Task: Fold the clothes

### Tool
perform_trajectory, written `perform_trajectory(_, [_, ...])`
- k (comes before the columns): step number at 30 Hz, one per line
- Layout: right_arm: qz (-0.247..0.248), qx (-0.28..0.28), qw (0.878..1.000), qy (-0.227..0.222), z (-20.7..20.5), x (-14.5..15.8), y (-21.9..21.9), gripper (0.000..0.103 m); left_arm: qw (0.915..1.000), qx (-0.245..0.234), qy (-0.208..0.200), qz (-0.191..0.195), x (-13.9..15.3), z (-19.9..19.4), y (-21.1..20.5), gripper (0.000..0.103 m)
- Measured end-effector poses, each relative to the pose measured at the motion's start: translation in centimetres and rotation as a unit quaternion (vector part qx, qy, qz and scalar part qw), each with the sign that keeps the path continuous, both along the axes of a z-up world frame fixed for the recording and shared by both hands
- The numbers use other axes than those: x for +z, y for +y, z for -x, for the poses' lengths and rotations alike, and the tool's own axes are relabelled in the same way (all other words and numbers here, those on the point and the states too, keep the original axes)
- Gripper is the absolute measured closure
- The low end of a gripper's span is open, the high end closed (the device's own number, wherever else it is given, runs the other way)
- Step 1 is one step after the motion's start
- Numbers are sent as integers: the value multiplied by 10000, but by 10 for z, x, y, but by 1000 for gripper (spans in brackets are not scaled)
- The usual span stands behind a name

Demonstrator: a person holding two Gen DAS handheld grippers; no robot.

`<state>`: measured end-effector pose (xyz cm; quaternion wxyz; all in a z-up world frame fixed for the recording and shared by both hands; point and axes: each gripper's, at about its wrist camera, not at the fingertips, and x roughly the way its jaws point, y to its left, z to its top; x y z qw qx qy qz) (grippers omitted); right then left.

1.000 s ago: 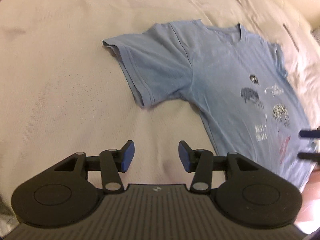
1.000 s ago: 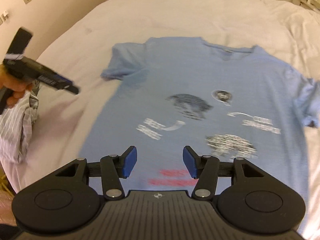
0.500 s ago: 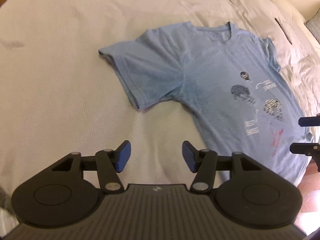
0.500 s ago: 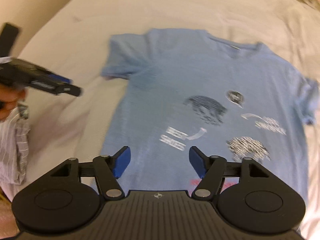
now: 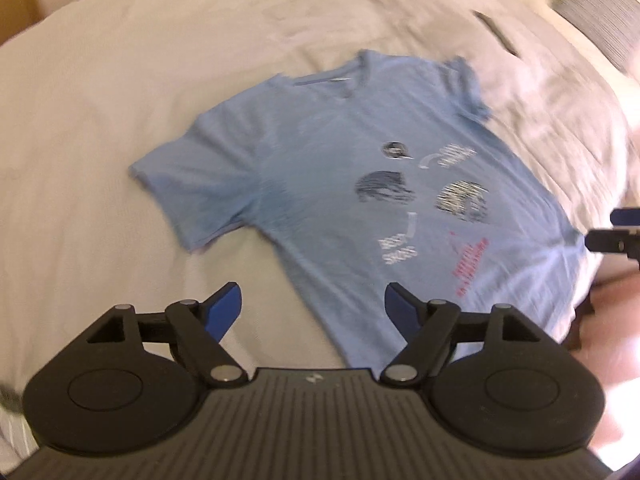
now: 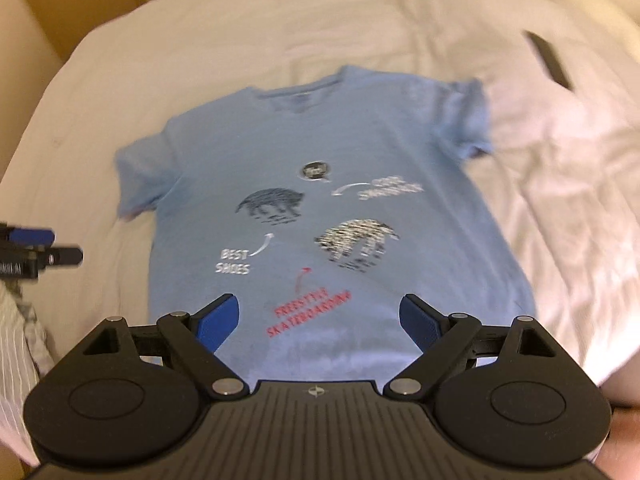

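Left gripper [image 5: 313,306]: jaws spread wide, empty, blue pads facing inward. Right gripper [image 6: 319,318]: jaws spread wide, empty, level with left gripper.

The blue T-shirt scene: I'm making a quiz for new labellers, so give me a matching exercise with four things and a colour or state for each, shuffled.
Things:
1. T-shirt
2. "FREESTYLE SKATEBOARDING" print
3. right gripper
4. bed cover

Colour or state:
A. red lettering
B. jaws wide apart, holding nothing
C. light blue, lying flat, front up
D. white and wrinkled

Pairs: 1-C, 2-A, 3-B, 4-D
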<state>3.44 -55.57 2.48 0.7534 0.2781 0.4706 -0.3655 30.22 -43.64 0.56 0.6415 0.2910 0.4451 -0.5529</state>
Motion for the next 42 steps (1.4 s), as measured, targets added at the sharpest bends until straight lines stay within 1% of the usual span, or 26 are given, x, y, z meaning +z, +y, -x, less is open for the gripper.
perform_trajectory(2, [66,-326,9994,-54,12,9,11,14,9995,-295,-32,113,8,8,1,24])
perform_trajectory(4, [120,-632,9979,-77,20,14,27,14,9980,-575,-88,249,17,11,12,23])
perform_trajectory(9, [216,-1423,9895,-137,31,27,81,14,9900,-1260,-229,585,40,20,41,20])
perform_trajectory(13, [224,-1841,9823,-263,30,36,127,14,9854,-1484,-409,728,53,12,81,16])
perform_trajectory(15, [223,-1997,9790,-335,29,39,149,14,9846,-1528,-456,713,56,8,99,14])
perform_trajectory(18, [216,-2209,9742,-412,31,43,176,13,9861,-1439,-469,680,57,1,122,11])
perform_trajectory(21, [216,-2418,9692,-423,38,47,193,13,9888,-1268,-440,653,59,-7,138,9])
perform_trajectory(25, [260,-2694,9616,-461,57,54,205,13,9894,-1192,-491,671,62,-4,150,6])
perform_trajectory(28, [289,-2783,9586,-519,72,58,207,11,9895,-1137,-507,727,66,6,152,6])
perform_trajectory(29, [309,-2797,9581,-529,78,59,207,1,9897,-1117,-514,733,67,10,152,6])
perform_trajectory(35, [347,-2929,9533,-657,114,64,215,1,9880,-1205,-639,728,74,42,150,5])
perform_trajectory(42, [189,-3002,9508,-739,147,52,218,1,9877,-1188,-795,632,78,67,153,5])
